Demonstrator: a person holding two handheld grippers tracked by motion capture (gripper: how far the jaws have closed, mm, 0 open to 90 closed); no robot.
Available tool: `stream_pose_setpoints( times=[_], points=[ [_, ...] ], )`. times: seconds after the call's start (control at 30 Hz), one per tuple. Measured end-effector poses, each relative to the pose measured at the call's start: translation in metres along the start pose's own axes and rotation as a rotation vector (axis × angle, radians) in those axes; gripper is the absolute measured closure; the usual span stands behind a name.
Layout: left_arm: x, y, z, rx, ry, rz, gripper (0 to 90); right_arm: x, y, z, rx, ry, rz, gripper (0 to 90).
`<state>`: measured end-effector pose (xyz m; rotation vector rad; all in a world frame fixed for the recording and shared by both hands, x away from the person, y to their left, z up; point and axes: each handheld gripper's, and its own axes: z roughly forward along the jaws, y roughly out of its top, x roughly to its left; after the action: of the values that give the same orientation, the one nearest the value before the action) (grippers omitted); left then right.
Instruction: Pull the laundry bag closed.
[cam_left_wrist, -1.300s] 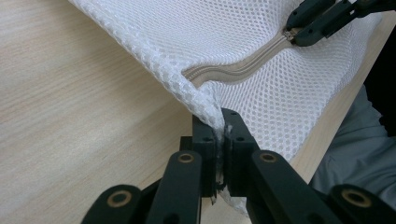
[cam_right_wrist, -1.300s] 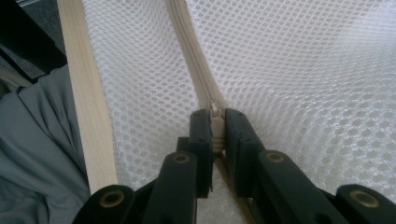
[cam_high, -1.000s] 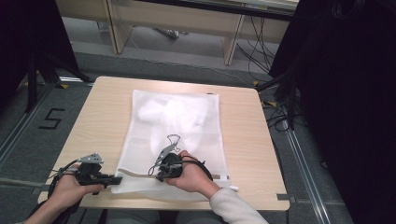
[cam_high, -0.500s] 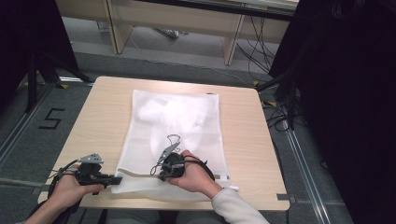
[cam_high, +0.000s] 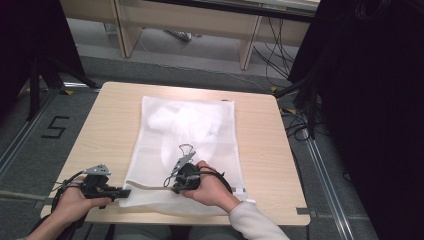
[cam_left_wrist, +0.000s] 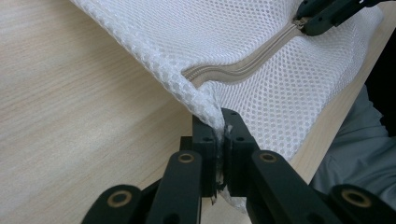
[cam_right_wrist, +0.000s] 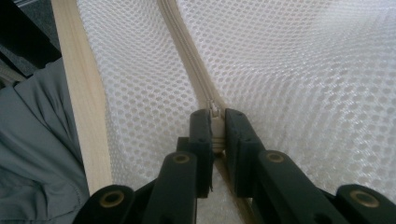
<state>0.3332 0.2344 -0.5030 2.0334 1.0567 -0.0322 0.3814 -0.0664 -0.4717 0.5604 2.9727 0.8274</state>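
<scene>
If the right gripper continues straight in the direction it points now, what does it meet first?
Probably the left gripper. The right gripper, shut on the zipper pull of the mesh bag, points along the zipper toward the corner that the left gripper pinches. Only zipper and mesh lie between, though depth is unclear.

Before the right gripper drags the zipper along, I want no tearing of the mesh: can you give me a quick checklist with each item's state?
1. Left gripper clamped on the corner of the mesh bag: ok.
2. Right gripper shut on the zipper pull: ok.
3. Zipper track taut between the grippers: not ok, it bends.
4. Bag resting on the table: ok, though its near edge overhangs.
5. White contents away from the zipper: ok.
6. Mesh caught in the slider: cannot tell.
</scene>
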Motion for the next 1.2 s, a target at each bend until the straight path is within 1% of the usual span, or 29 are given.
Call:
stream_pose_setpoints(
  times=[0.03,0.27,0.4,0.47,0.57,0.6,0.63,0.67,0.7,0.73,0.9,0.97,1.0,1.03,1.2],
  points=[
    [0.0,0.0,0.0,0.001,0.0,0.001,84.9,-0.001,-0.001,0.0,-0.006,-0.001,-0.002,82.5],
    [0.0,0.0,0.0,0.005,0.003,0.001,84.9,-0.001,-0.001,0.0,0.0,-0.004,-0.004,82.5],
    [0.0,0.0,0.0,0.002,-0.002,-0.005,84.9,0.0,-0.001,-0.002,-0.001,0.002,0.002,82.5],
    [0.0,0.0,0.0,0.004,0.005,-0.004,84.9,-0.001,-0.002,-0.003,-0.009,-0.001,-0.001,82.5],
    [0.0,0.0,0.0,0.008,0.007,-0.001,84.9,-0.002,-0.004,-0.005,-0.007,0.0,0.01,82.5],
    [-0.001,0.0,0.0,0.001,0.013,-0.002,84.9,-0.003,-0.005,-0.005,-0.009,-0.001,0.005,82.6],
    [-0.001,-0.001,0.001,-0.015,0.016,-0.004,84.9,-0.003,-0.005,-0.006,-0.003,-0.002,0.012,82.6],
    [-0.001,0.0,0.0,0.003,0.018,-0.001,84.9,-0.004,-0.006,-0.006,-0.007,-0.007,0.013,82.6],
    [0.0,0.0,0.0,0.005,0.007,-0.001,84.9,-0.005,-0.007,-0.007,-0.006,-0.006,0.016,82.6],
    [0.0,0.0,0.0,0.008,0.006,0.0,84.9,-0.005,-0.008,-0.007,-0.007,-0.005,0.016,82.5],
    [0.0,0.0,0.0,0.005,0.004,-0.002,84.9,-0.005,-0.007,-0.007,-0.005,-0.008,0.014,82.6],
    [0.0,0.0,0.0,0.005,0.006,-0.004,84.9,-0.005,-0.008,-0.008,-0.001,-0.002,0.02,82.6],
    [0.0,0.0,0.0,0.006,0.002,-0.005,84.9,-0.005,-0.008,-0.008,-0.001,-0.01,0.018,82.5],
    [0.0,0.0,0.0,0.004,0.002,-0.005,84.9,-0.005,-0.008,-0.009,-0.003,-0.008,0.019,82.5],
    [0.0,0.0,0.0,0.005,0.007,-0.004,84.9,-0.006,-0.009,-0.01,-0.007,-0.009,0.022,82.6]
  ],
)
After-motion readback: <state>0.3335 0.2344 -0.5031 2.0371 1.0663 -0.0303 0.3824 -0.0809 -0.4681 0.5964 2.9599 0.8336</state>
